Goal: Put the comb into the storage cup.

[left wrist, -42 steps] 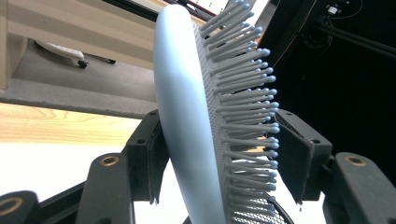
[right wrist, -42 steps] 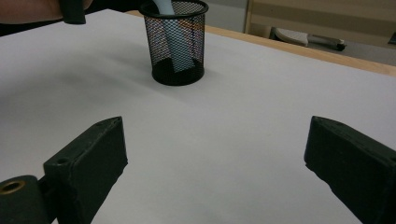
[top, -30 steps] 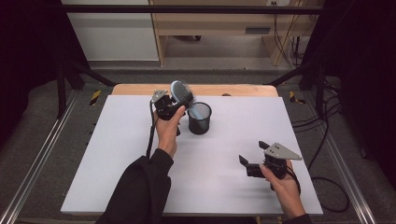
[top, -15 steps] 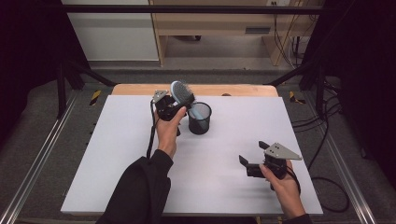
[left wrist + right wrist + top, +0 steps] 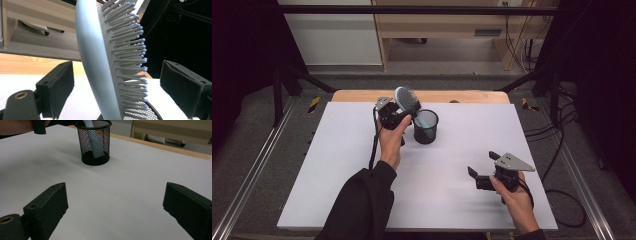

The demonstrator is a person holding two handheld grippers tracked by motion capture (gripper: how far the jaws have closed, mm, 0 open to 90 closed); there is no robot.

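**Brush standing in the cup, both tongs spread**

Toward the far edge of the white table (image 5: pixel 337 180), left of middle, the left gripper (image 5: pixel 398 116) sits just beside the black mesh cup (image 5: pixel 426 127), its jaws spread on either side of the pale blue hairbrush (image 5: pixel 407 101) without pinching it. The brush stands handle-down in the cup, head leaning left above the rim. Wide bare tabletop lies in front, left and right of the cup.

The left gripper view shows the bristles close up, with a gap to each jaw. The right gripper view shows the handle through the mesh.

Near the front right corner, well apart from the cup, the right gripper (image 5: pixel 482 170) holds nothing, jaws spread wide.
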